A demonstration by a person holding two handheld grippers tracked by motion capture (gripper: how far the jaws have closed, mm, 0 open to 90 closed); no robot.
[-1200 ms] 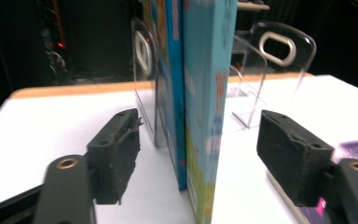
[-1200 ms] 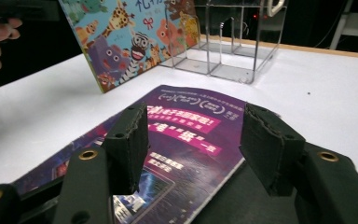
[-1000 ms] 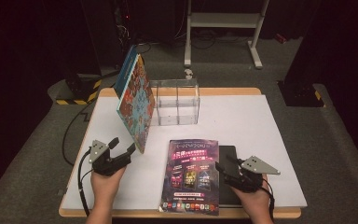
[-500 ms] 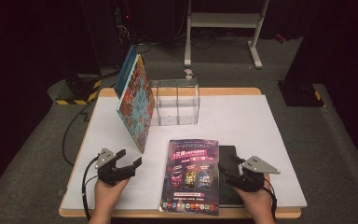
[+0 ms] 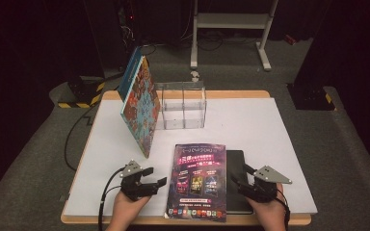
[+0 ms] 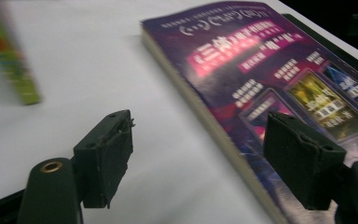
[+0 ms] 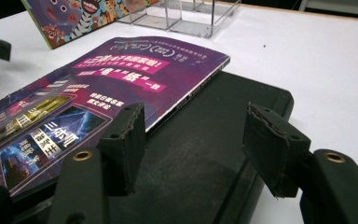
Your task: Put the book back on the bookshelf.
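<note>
- Left gripper (image 5: 150, 182): jaws stand wide with nothing between them, having just closed a little from a wider gape. The magazine (image 5: 197, 180) lies flat, just beside this gripper on the side toward the other hand; in the left gripper view its spine edge (image 6: 200, 107) runs up between the two jaws, one jaw over the cover, the other over bare table (image 6: 74, 56).
- Right gripper (image 5: 239, 179): jaws part open, holding nothing. They hover over the black pad (image 7: 205, 154), which lies under the magazine's far edge and juts out toward this gripper.
- Risk, left side: the magazine lies flat, so a jaw has no gap to enter. Closing from above would likely pinch only the cover or a few top pages, and a lift would then fan or tear them.
- Risk, push: a jaw driven sideways into the spine may slide the magazine across the pad instead of getting under it.
- Risk, right side: closing here could catch the pad together with the magazine edge (image 7: 191, 95), or the pad alone, dragging both.
- Risk, ahead of the left gripper: the picture book (image 5: 140, 108) leans tilted against the clear box (image 5: 183, 103). A swing of a lifted magazine that way could knock it flat.
- Risk, near edge: the magazine's bottom sits at the table's rim, close to both hands; a pull toward the person may tip it off.
</note>
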